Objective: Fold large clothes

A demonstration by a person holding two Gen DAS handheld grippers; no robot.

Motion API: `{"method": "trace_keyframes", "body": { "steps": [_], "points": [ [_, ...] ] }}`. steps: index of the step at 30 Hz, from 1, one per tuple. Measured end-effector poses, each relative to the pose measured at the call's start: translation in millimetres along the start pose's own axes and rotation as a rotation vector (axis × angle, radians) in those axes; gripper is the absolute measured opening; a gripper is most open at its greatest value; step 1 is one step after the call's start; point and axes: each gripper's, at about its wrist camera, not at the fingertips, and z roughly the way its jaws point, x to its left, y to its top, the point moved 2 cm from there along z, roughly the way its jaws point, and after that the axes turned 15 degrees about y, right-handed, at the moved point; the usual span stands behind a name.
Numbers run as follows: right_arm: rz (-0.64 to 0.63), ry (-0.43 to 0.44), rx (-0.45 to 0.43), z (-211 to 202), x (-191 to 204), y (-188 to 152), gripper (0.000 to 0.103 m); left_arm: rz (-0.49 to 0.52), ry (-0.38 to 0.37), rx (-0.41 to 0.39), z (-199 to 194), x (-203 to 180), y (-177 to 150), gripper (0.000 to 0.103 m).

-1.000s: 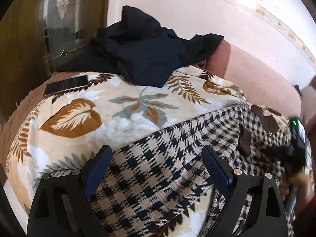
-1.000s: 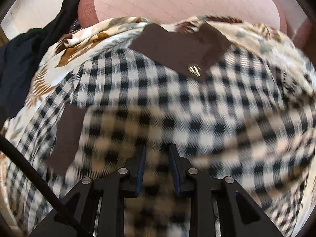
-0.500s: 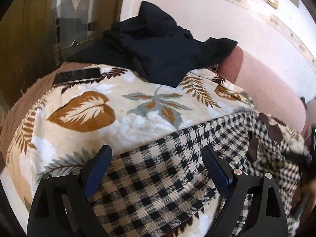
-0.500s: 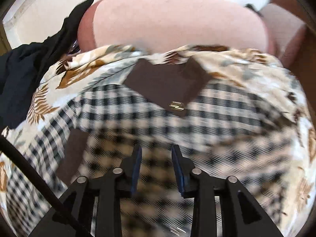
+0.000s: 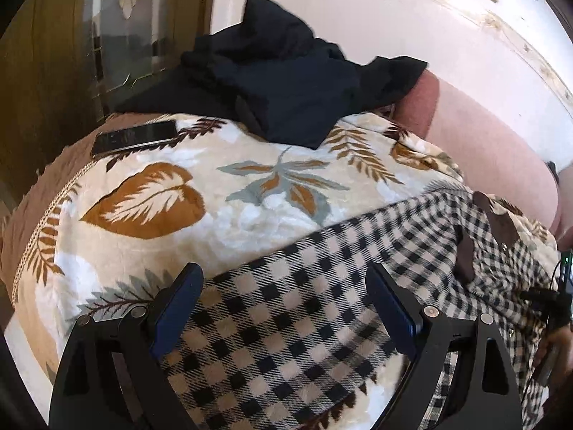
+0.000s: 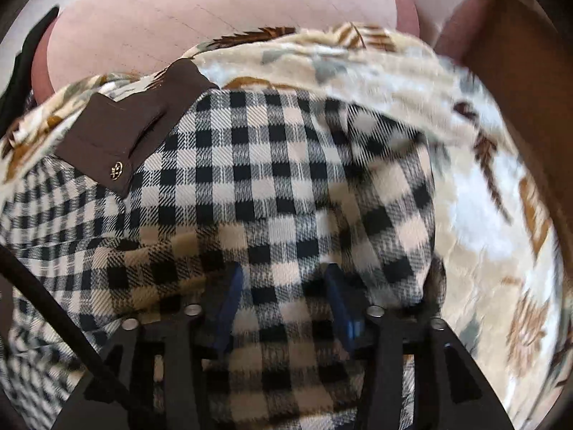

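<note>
Here the shirt (image 6: pixel 286 179) lies partly folded on the blanket (image 5: pixel 143 186) — left gripper (image 5: pixel 286 308) wide and empty, right gripper (image 6: pixel 283 308) opening with checked cloth between its jaws — further folds remain.

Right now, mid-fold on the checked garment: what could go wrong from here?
1. The right gripper is opening its jaws with checked fabric still between them; the checked garment could snag and drag the fold as the hand leaves.
2. The leaf-print blanket under it looks plush and loose, so it may bunch or get pinched along with the cloth.
3. A phone lies near the blanket's far edge; tugging the blanket might slide it off.
</note>
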Motion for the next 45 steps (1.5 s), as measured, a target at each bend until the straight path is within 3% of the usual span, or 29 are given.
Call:
{"method": "trace_keyframes", "body": {
  "steps": [3, 5, 8, 12, 16, 20, 23, 24, 25, 26, 27, 30, 32, 34, 35, 37, 43, 44, 45],
  "points": [
    [-0.034, 0.007, -0.05, -18, 16, -2, 0.052, -0.062, 0.037, 0.014, 6, 23, 8, 0.092],
    [-0.06, 0.094, -0.097, -40, 37, -14, 0.053, -0.102, 0.074, 0.017, 9, 41, 10, 0.092],
    [-0.172, 0.273, -0.094, -69, 90, -46, 0.053, -0.149, 0.142, 0.057, 22, 73, 10, 0.092],
    [-0.424, 0.471, -0.04, -101, 178, -112, 0.053, -0.223, 0.161, 0.145, 42, 113, 3, 0.092],
    [-0.678, 0.584, -0.003, -130, 253, -190, 0.054, -0.319, 0.101, 0.213, 54, 146, -3, 0.091],
    [-0.865, 0.651, 0.024, -146, 306, -253, 0.054, -0.368, -0.141, 0.33, 70, 150, -14, 0.09],
    [-0.965, 0.663, 0.013, -155, 328, -284, 0.054, -0.352, -0.21, 0.331, 67, 148, -15, 0.07],
    [-0.99, 0.663, 0.012, -156, 333, -292, 0.054, -0.343, -0.264, 0.361, 69, 143, -16, 0.054],
    [-1.014, 0.663, 0.013, -157, 336, -300, 0.054, -0.328, -0.305, 0.389, 72, 138, -18, 0.021],
    [-1.032, 0.662, 0.015, -157, 339, -306, 0.054, -0.304, -0.332, 0.414, 74, 131, -20, 0.005],
    [-1.054, 0.662, 0.019, -158, 344, -314, 0.054, -0.277, -0.337, 0.434, 76, 126, -22, 0.002],
    [-1.098, 0.661, 0.03, -157, 354, -334, 0.054, -0.308, -0.253, 0.386, 70, 133, -16, 0.002],
    [-1.121, 0.663, 0.033, -155, 363, -345, 0.054, -0.355, -0.096, 0.317, 62, 152, -11, 0.003],
    [-1.165, 0.644, 0.019, -151, 375, -357, 0.054, -0.39, -0.016, 0.28, 58, 167, -10, 0.006],
    [-1.181, 0.64, 0.012, -152, 379, -363, 0.054, -0.405, 0.006, 0.27, 56, 175, -9, 0.009],
    [-1.215, 0.626, -0.007, -149, 390, -372, 0.054, -0.441, 0.047, 0.245, 53, 189, -8, 0.033],
    [-1.305, 0.592, -0.069, -143, 419, -388, 0.056, -0.541, 0.09, 0.194, 43, 215, -4, 0.038],
    [-1.309, 0.591, -0.078, -142, 423, -389, 0.044, -0.552, 0.095, 0.191, 42, 218, -4, 0.039],
    [-1.294, 0.599, -0.061, -140, 426, -387, 0.018, -0.56, 0.102, 0.189, 41, 220, -5, 0.039]
  ]
}}
